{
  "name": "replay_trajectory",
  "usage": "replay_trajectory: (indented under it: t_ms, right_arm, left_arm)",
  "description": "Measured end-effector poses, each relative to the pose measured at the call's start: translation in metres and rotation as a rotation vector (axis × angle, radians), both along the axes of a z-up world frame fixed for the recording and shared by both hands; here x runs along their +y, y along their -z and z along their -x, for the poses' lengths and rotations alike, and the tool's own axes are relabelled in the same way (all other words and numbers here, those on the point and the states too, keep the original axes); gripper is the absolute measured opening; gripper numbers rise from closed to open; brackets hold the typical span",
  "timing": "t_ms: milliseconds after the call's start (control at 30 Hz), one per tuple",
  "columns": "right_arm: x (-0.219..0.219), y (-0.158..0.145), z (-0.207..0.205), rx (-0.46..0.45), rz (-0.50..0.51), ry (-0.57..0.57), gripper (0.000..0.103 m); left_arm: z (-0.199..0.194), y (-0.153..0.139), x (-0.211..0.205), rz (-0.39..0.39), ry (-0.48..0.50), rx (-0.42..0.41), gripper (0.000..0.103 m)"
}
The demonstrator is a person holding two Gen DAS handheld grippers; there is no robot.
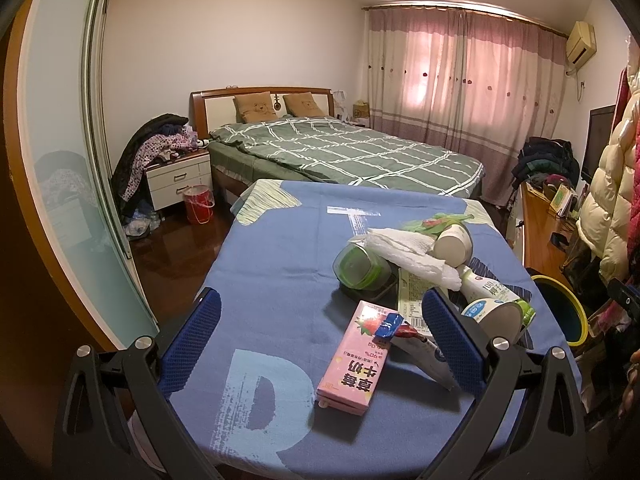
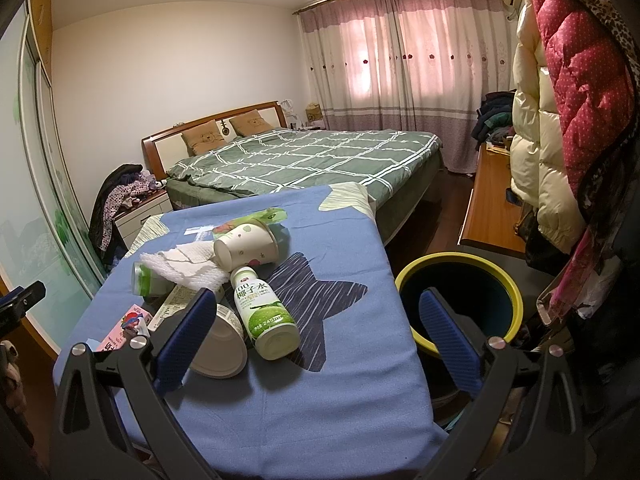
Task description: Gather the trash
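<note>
Trash lies in a heap on the blue-clothed table point(image 1: 272, 264). A pink milk carton point(image 1: 354, 356) lies flat between the fingers of my open left gripper point(image 1: 320, 320), with a small blue wrapper point(image 1: 387, 326) on it. Behind are a green cup point(image 1: 360, 266), a white paper towel point(image 1: 408, 254), a paper cup point(image 1: 454, 242), a coconut-water bottle point(image 1: 486, 284) and a white tub point(image 1: 500, 316). My open right gripper point(image 2: 316, 316) hovers over the table's right edge point(image 2: 404, 312). The bottle point(image 2: 264, 312), tub point(image 2: 222, 344), paper cup point(image 2: 248, 246) and towel point(image 2: 188, 266) lie to its left. The yellow-rimmed bin point(image 2: 460, 264) stands right of the table.
A bed with a green checked quilt point(image 1: 344, 152) stands behind the table. A nightstand with clothes point(image 1: 178, 172) and a red bucket point(image 1: 198, 204) are at the left. A wooden desk point(image 2: 488, 204) and hanging coats point(image 2: 560, 120) are at the right. A sliding wardrobe door point(image 1: 60, 140) lines the left wall.
</note>
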State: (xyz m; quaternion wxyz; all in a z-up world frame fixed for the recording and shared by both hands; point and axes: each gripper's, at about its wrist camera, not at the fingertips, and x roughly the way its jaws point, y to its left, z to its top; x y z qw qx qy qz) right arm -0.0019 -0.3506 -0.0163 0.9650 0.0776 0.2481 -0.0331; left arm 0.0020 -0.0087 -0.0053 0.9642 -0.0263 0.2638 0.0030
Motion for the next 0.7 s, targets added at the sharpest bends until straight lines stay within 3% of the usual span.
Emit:
replay_trajectory:
  t_ms: [700]
  right_arm:
    - [0.0053, 0.0048, -0.0041, 0.017, -0.006, -0.011, 0.097]
  left_arm:
    - [-0.0023, 0.0039, -0.0038, -0.005, 0.001, 0.003, 0.099]
